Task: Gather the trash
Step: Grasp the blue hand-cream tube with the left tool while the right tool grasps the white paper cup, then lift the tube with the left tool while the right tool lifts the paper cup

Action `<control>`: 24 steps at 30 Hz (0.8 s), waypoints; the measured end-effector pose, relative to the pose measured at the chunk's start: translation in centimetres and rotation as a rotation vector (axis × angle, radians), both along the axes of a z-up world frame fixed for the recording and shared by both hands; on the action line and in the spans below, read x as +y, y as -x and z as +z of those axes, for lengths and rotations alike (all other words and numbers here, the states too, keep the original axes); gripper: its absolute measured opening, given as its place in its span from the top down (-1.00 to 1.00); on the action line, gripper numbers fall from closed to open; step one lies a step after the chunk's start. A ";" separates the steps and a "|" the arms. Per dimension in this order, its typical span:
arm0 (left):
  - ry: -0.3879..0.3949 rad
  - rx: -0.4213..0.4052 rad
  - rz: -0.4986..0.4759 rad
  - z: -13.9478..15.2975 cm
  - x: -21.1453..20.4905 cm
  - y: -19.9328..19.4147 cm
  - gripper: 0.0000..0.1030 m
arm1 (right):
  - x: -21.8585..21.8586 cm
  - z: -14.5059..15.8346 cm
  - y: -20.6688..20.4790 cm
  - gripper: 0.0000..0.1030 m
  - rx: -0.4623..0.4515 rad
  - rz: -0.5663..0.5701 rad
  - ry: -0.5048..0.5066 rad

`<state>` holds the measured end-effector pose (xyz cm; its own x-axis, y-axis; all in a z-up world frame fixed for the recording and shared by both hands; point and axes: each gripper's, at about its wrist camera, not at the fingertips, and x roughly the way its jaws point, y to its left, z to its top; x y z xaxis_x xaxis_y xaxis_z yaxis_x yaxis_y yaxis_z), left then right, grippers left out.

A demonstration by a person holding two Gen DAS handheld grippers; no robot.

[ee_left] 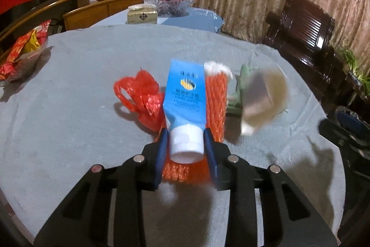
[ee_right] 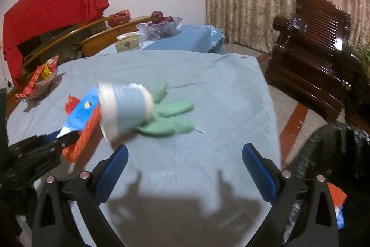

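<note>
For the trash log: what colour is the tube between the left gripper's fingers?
Blue tube with a white cap, clearest in the left wrist view.

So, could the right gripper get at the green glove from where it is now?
Probably yes. The right gripper has its jaws wide open and empty, with bare grey tablecloth between it and the green glove. Only the blurred paper cup overlaps the glove's left edge, so approach from the right.
</note>
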<state>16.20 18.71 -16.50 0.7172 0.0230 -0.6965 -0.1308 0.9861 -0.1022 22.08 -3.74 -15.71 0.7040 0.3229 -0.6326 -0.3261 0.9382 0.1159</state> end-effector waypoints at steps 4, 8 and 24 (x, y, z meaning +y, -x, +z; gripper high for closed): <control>0.010 -0.006 0.002 0.3 0.8 0.2 0.41 | 2.1 -0.1 -1.4 -0.88 0.014 0.035 -0.007; 0.018 0.018 -0.003 -0.6 1.1 0.2 0.41 | 2.9 -0.9 -1.3 -0.88 0.035 0.042 0.007; 0.021 0.058 -0.019 -2.2 1.3 -0.1 0.41 | 4.7 -4.5 -0.4 -0.88 0.143 0.054 0.071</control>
<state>16.25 19.97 -18.74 0.6755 -0.0051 -0.7373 -0.1184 0.9863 -0.1152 22.50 0.92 -20.23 0.5878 0.3088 -0.7478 -0.3616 0.9271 0.0986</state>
